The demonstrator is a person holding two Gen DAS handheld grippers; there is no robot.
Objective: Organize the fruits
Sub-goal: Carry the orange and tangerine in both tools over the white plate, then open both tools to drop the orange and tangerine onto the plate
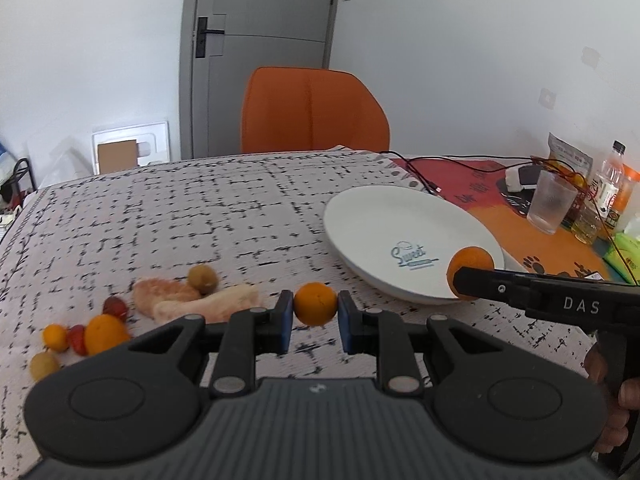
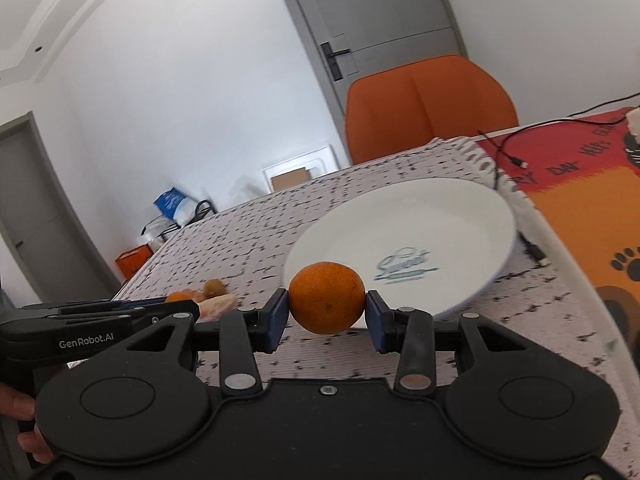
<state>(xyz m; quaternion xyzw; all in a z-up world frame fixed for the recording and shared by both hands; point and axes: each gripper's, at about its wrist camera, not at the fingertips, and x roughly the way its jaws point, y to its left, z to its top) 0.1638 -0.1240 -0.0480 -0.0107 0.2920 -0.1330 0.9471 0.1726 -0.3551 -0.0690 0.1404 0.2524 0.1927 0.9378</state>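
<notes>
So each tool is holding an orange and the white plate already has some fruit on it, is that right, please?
Not quite: the white plate is bare, as the right wrist view shows. The left tool and right tool do each hold an orange.

White walls (image 1: 100, 40); grey door (image 1: 264, 40); orange chair (image 1: 312, 112).

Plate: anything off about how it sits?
Yes. The white plate sits tilted, its far-right rim propped on the raised edge where the speckled cloth meets the orange mat. Nothing spilled or damaged.
</notes>
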